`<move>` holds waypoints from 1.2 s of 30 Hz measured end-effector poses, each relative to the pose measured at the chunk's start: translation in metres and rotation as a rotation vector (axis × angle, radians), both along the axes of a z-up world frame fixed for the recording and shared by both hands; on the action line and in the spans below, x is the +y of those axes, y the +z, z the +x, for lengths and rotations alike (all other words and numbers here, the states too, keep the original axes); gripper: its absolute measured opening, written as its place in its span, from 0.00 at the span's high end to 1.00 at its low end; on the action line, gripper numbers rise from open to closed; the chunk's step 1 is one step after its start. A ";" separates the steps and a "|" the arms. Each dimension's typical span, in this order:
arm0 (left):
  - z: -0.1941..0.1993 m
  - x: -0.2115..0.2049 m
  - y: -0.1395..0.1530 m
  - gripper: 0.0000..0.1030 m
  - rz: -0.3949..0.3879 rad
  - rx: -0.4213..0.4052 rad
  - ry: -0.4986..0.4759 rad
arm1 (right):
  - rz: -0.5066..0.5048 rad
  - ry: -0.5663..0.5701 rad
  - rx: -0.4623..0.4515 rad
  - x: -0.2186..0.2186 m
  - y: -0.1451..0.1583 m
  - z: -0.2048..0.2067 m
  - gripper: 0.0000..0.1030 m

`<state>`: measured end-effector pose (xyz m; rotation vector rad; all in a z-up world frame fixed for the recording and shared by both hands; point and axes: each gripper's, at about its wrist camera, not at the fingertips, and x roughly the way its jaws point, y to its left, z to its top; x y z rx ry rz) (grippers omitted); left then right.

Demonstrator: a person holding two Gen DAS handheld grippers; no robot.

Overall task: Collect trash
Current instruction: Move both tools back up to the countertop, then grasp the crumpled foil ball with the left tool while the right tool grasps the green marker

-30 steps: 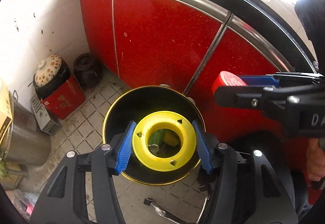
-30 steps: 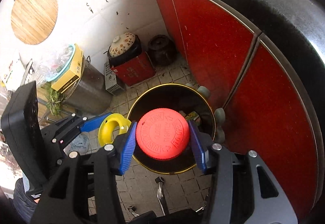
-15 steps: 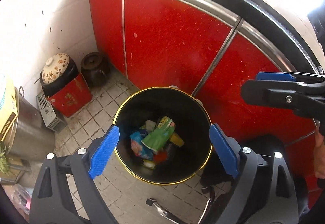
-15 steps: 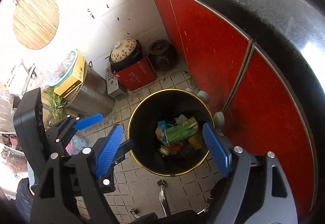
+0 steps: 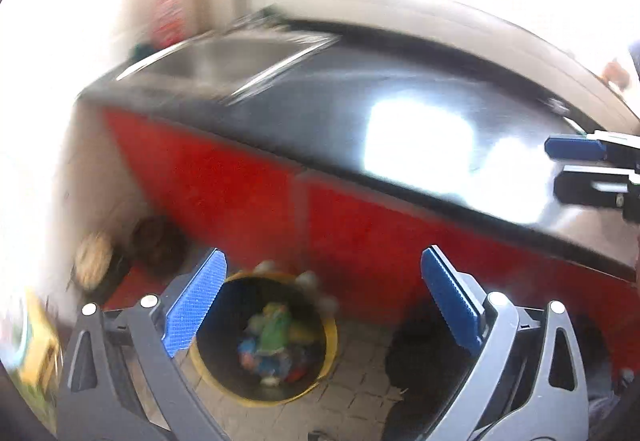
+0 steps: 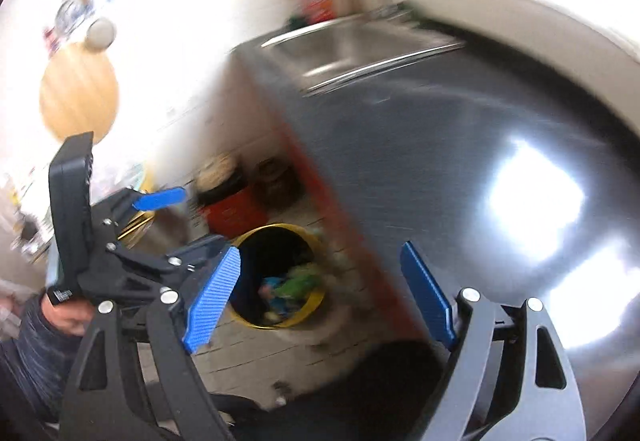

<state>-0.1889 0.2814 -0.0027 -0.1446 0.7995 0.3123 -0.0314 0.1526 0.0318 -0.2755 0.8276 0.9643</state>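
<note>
A black bin with a yellow rim (image 5: 256,399) stands on the tiled floor against the red cabinet. Colourful trash (image 5: 274,333) lies inside it, with a green wrapper on top. My left gripper (image 5: 321,255) hovers well above the bin; its jaws are opening and nothing is between the blue pads. In the right wrist view the bin (image 6: 280,229) and its trash (image 6: 296,285) sit low between the fingers. My right gripper (image 6: 320,249) is open and empty, high over the counter's corner. Both views are motion-blurred.
A glossy black countertop (image 5: 340,113) with a steel sink (image 6: 352,45) tops the red cabinet doors (image 5: 224,177). A flowered pot on a red box (image 6: 228,197) and a dark jar (image 6: 276,177) stand in the floor corner. A person's hand (image 6: 68,317) holds the left gripper.
The yellow ring and the red lid left the grippers and are no longer seen. Both grippers opened wide, then rose away from the bin, bringing the countertop and sink into view.
</note>
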 end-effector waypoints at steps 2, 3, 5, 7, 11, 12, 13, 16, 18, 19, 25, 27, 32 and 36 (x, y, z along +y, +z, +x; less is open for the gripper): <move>0.029 -0.031 0.012 0.08 0.013 -0.011 -0.096 | 0.002 -0.086 -0.035 -0.045 0.015 0.012 0.23; 0.046 -0.051 0.016 0.08 0.020 -0.016 -0.154 | 0.001 -0.153 -0.057 -0.080 0.024 0.020 0.22; 0.076 -0.086 0.022 0.08 0.028 -0.017 -0.248 | -0.005 -0.250 -0.086 -0.131 0.033 0.028 0.21; 0.107 -0.128 0.028 0.08 0.021 -0.030 -0.345 | -0.014 -0.338 -0.102 -0.182 0.036 0.035 0.19; 0.148 -0.200 0.034 0.08 0.014 -0.040 -0.482 | -0.035 -0.489 -0.106 -0.263 0.034 0.040 0.19; 0.155 -0.216 0.033 0.08 0.008 -0.039 -0.510 | -0.041 -0.529 -0.108 -0.285 0.030 0.039 0.19; 0.158 -0.229 0.033 0.08 0.004 -0.036 -0.530 | -0.045 -0.553 -0.106 -0.298 0.027 0.037 0.19; 0.174 -0.266 0.031 0.08 0.000 -0.021 -0.604 | -0.053 -0.611 -0.096 -0.332 0.020 0.033 0.19; 0.187 -0.283 0.028 0.08 0.019 -0.009 -0.633 | -0.058 -0.635 -0.085 -0.353 0.013 0.034 0.19; 0.194 -0.288 0.026 0.08 0.023 -0.001 -0.641 | -0.060 -0.638 -0.079 -0.358 0.011 0.037 0.19; 0.242 -0.301 0.003 0.08 -0.007 0.076 -0.672 | -0.103 -0.635 -0.051 -0.362 -0.011 0.065 0.19; 0.256 -0.302 -0.010 0.08 -0.004 0.106 -0.668 | -0.125 -0.632 -0.029 -0.364 -0.023 0.083 0.19; 0.308 -0.308 -0.044 0.08 0.008 0.181 -0.646 | -0.172 -0.633 0.026 -0.366 -0.051 0.135 0.19; 0.350 -0.318 -0.056 0.07 0.028 0.190 -0.653 | -0.224 -0.638 0.045 -0.369 -0.069 0.181 0.19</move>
